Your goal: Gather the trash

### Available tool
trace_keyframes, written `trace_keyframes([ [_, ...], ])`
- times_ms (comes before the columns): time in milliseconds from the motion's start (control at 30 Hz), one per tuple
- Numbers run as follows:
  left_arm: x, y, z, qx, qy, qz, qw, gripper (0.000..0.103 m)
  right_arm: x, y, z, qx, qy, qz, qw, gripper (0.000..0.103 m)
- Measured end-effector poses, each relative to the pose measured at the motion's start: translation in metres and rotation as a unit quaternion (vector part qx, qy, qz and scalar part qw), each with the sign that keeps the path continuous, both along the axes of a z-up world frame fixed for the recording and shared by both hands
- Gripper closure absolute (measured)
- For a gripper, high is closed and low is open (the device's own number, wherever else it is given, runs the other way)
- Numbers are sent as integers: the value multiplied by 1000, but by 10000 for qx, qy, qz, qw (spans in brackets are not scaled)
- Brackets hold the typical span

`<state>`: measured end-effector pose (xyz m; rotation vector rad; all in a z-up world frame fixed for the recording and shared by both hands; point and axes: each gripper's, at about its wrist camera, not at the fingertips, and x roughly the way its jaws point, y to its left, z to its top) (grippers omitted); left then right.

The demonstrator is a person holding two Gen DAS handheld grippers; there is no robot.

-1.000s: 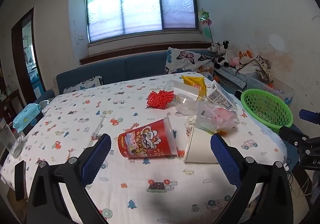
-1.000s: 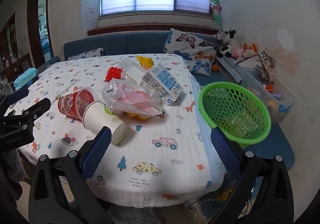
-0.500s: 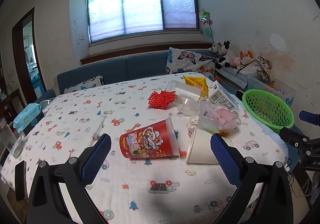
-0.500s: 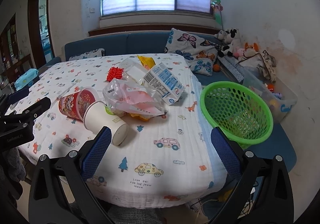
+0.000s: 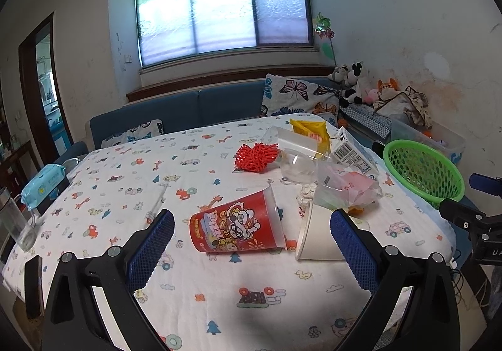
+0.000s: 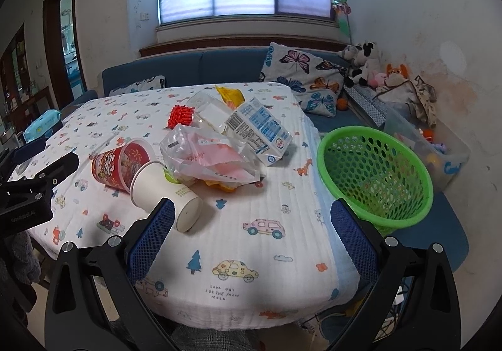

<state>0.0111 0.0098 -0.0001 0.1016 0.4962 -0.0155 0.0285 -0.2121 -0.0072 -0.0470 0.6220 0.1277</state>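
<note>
Trash lies on a table with a patterned white cloth (image 5: pixel 125 187). A red printed cup (image 5: pixel 235 227) (image 6: pixel 120 164) lies on its side beside a white paper cup (image 5: pixel 317 239) (image 6: pixel 166 191). Behind them lie a clear plastic bag with pink contents (image 5: pixel 348 187) (image 6: pixel 210 156), a milk carton (image 5: pixel 353 154) (image 6: pixel 260 128), a red mesh piece (image 5: pixel 255 158) (image 6: pixel 180 115), clear plastic cups (image 5: pixel 296 159) and a yellow packet (image 5: pixel 309 131). A green mesh basket (image 5: pixel 423 173) (image 6: pixel 375 175) stands off the table's right edge. My left gripper (image 5: pixel 251 252) is open in front of the red cup. My right gripper (image 6: pixel 251 238) is open near the white cup.
A blue sofa (image 5: pixel 194 109) with butterfly pillows (image 6: pixel 301 78) runs behind the table. Stuffed toys (image 5: pixel 354 81) and a clear bin (image 6: pixel 439 143) sit at the right wall. A wet-wipes pack (image 5: pixel 44 181) and a glass mug (image 5: pixel 15 222) are at the table's left edge.
Both grippers have drawn back and risen slightly, so the table and trash look a little farther. Nothing on the table has moved.
</note>
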Motion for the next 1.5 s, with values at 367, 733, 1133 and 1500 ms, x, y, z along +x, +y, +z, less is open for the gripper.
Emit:
trace_keyframes([
  [367,6,4,-2,8,15,6,10000,6,8,3,-4,12,60,70,10000,4],
  [733,9,6,-2,15,28,1,10000,6,21,10,-7,14,101,211,9997,4],
  [1133,25,30,-13,-7,164,63,9998,6,44,27,-14,-17,283,588,9979,6],
  [1500,35,42,-24,-66,376,-57,9993,6,84,55,-16,28,555,1062,9928,12],
])
